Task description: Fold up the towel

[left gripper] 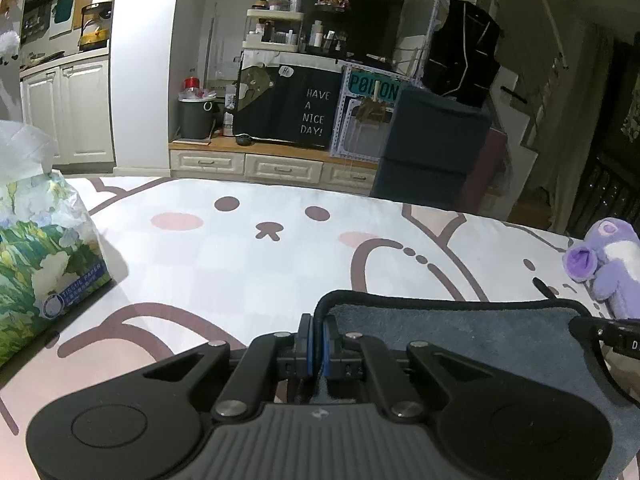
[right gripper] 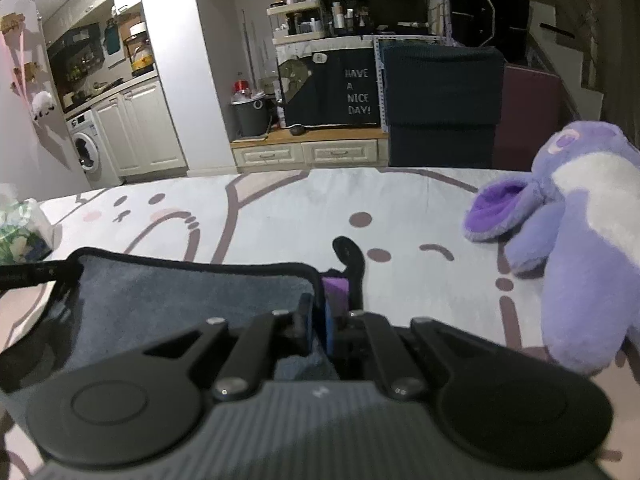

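The grey towel [left gripper: 460, 336] lies on the bed [left gripper: 248, 264], and each claw is clenched on one corner of its raised edge: the left gripper [left gripper: 319, 344] on the left corner, the right gripper [right gripper: 318, 330] on the right. To fold well, carry both corners across level and together, keeping the edge taut, and land it square on the opposite edge. Steer clear of the plush [right gripper: 576, 240] just beside the right corner.
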The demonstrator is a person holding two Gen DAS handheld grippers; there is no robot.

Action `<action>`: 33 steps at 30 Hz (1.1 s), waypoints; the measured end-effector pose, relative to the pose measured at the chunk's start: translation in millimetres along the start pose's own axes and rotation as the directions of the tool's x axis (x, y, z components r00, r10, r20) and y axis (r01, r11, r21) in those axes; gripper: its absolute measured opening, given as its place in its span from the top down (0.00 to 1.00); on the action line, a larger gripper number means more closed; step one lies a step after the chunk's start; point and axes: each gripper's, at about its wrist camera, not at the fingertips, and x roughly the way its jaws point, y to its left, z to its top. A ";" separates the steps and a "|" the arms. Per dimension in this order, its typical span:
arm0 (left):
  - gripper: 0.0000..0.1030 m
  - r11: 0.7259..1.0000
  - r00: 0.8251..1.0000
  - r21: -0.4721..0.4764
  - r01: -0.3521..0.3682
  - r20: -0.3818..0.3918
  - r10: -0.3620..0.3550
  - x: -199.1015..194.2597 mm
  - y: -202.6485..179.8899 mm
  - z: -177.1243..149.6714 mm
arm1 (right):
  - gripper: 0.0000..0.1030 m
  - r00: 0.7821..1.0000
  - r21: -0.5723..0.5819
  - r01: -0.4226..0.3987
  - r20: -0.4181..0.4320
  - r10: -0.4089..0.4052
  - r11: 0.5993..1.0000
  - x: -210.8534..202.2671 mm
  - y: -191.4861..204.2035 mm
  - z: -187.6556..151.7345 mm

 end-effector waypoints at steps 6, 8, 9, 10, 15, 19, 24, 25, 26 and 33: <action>0.79 1.000 1.000 -0.007 -0.018 -0.018 0.018 2.3 -1.1 -0.3 | 0.62 1.000 0.021 0.005 -0.003 -0.005 1.000 4.6 1.4 0.7; 0.65 1.000 0.999 -0.011 -0.015 -0.032 0.015 3.1 -0.3 -1.1 | 0.51 1.000 0.015 0.008 -0.004 -0.008 1.000 4.7 1.8 0.3; 0.62 1.000 0.999 -0.011 -0.013 -0.039 0.012 2.5 -0.1 -1.9 | 0.49 1.000 0.013 0.011 -0.007 -0.011 1.000 5.1 1.5 -0.4; 0.55 1.000 0.999 -0.010 -0.011 -0.046 0.010 1.5 0.1 -3.1 | 0.46 1.000 0.014 0.014 -0.011 -0.014 1.000 5.0 1.6 -0.9; 0.22 1.000 0.998 -0.014 -0.004 -0.063 0.003 -5.7 -1.7 -8.9 | 0.29 1.000 0.008 0.021 -0.015 -0.021 1.000 0.8 1.2 -1.9; 0.13 1.000 0.997 -0.020 -0.001 -0.082 0.000 -13.5 -3.9 -11.6 | 0.18 0.999 0.011 0.033 -0.015 -0.033 0.999 -5.7 -0.1 -2.9; 0.03 1.000 0.997 0.001 -0.021 -0.079 0.021 -27.4 -11.3 -13.1 | 0.05 1.000 0.030 0.025 -0.018 -0.025 0.999 -17.1 -2.6 -2.4; 0.03 1.000 0.997 0.001 -0.019 -0.081 0.019 -29.9 -12.4 -13.2 | 0.02 1.000 0.030 0.022 -0.012 -0.021 0.999 -20.1 -1.9 -2.2; 0.01 1.000 0.996 0.001 -0.017 -0.085 0.017 -32.8 -13.9 -13.3 | 0.00 1.000 0.031 0.019 -0.011 -0.019 0.999 -23.1 -1.2 -1.7; 0.00 0.999 0.996 0.042 -0.021 -0.082 0.024 -57.6 -29.3 -9.3 | 0.00 1.000 0.031 0.015 0.004 -0.015 0.999 -46.4 5.7 0.7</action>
